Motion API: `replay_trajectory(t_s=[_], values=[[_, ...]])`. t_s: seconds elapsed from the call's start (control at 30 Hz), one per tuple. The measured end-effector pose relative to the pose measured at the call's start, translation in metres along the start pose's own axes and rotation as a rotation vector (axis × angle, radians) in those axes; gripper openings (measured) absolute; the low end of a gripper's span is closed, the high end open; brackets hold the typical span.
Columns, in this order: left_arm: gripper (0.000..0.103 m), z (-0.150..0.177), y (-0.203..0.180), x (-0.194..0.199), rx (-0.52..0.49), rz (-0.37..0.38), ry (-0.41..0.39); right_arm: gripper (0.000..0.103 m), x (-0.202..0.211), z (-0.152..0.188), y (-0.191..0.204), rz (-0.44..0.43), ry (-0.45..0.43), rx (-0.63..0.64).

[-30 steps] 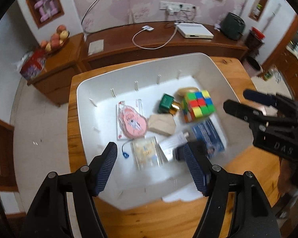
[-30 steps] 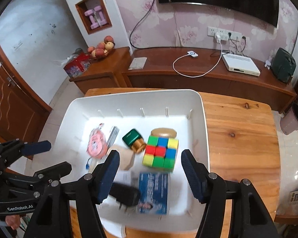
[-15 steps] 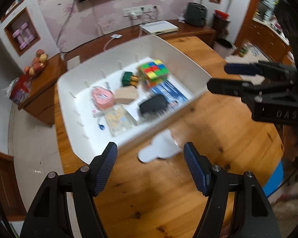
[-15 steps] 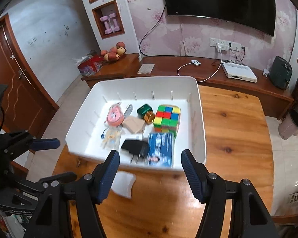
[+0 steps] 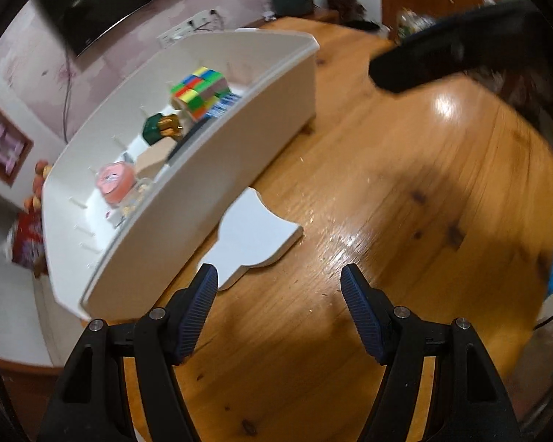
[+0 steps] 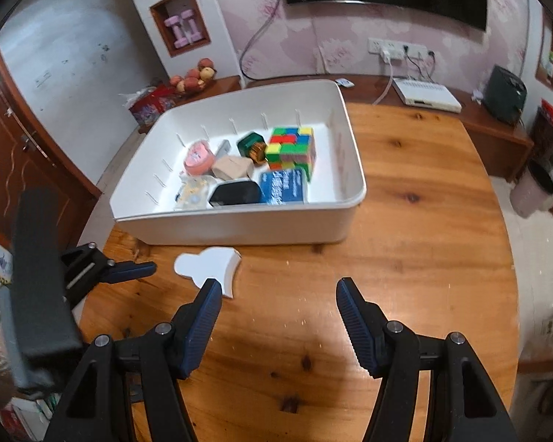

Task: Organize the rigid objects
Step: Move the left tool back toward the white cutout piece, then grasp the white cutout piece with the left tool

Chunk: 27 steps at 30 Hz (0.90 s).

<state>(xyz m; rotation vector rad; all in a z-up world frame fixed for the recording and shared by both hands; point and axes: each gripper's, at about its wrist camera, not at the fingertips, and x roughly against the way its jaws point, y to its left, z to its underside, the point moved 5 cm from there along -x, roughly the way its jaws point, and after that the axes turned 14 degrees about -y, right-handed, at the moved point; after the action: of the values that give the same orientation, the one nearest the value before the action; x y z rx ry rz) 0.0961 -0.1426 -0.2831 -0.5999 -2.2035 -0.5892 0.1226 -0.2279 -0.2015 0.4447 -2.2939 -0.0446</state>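
White flat piece [image 5: 252, 237] lies on the bench [image 5: 405, 221] just beside the bin [image 6: 239, 226], apparently the last item left out. Left gripper [image 5: 278, 315] and right gripper [image 6: 276, 322] hover over it, released and empty. Its long axis runs roughly along the bin wall.

From my left cam the bin's near wall [image 5: 217, 169] hides most stuff inside, and my right gripper [image 5: 442, 55] is a dark blur.
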Motion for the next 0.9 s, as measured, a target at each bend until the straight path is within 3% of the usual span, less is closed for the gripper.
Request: replay_trajectory(t_s=[0.2,0.6,0.77,0.9], values=[[0.073,0.011,-0.001,-0.020,-0.077,0.029,0.002,0.065,-0.002,0.013,-0.006,0.036,-0.005,-0.040],[0.073,0.003,0.002,-0.034,-0.088,0.135,-0.039,0.065,-0.012,0.023,-0.011,0.088,-0.020,-0.152],[0.073,-0.001,0.008,-0.040,-0.154,0.094,-0.051,0.065,-0.016,0.018,-0.014,0.103,-0.030,-0.191],[0.071,-0.001,0.009,-0.046,-0.175,0.132,-0.041,0.065,-0.022,0.018,-0.014,0.102,-0.031,-0.221]])
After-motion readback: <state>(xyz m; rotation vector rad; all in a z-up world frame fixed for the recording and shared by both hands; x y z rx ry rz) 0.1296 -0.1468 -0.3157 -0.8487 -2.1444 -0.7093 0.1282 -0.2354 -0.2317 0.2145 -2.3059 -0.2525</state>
